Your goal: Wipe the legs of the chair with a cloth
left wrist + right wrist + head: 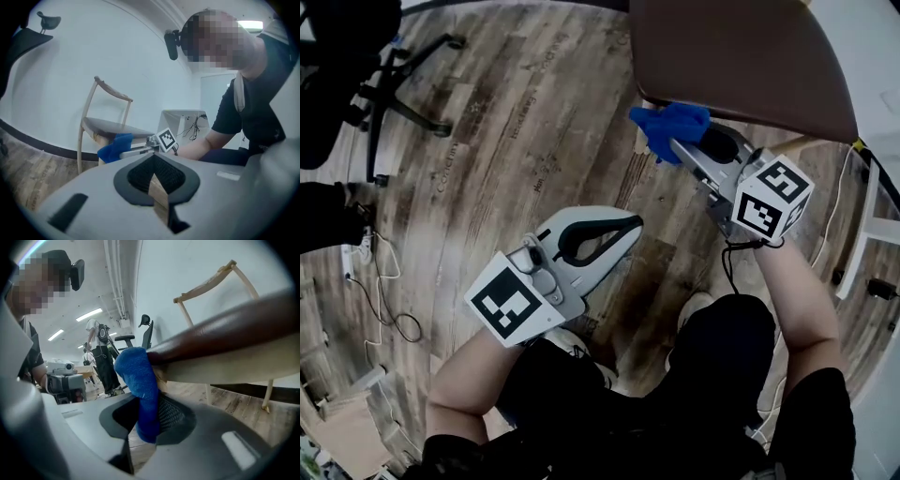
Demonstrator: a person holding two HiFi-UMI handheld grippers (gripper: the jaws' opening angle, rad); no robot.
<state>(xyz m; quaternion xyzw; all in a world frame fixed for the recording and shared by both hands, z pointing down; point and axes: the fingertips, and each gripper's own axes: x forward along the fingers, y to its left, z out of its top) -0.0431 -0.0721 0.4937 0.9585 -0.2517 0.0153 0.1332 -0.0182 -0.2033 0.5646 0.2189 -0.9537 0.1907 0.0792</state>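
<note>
Right tool (680, 145) grips cloth (670, 127) against chair (741, 56); contact spot hidden.

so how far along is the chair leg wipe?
Done: the right gripper is shut on the blue cloth. In hand: the cloth is pressed just under the edge of the seat, at a corner. Left: the legs lower down; nothing shows which are wiped. The left gripper is shut, empty, touching nothing.
</note>
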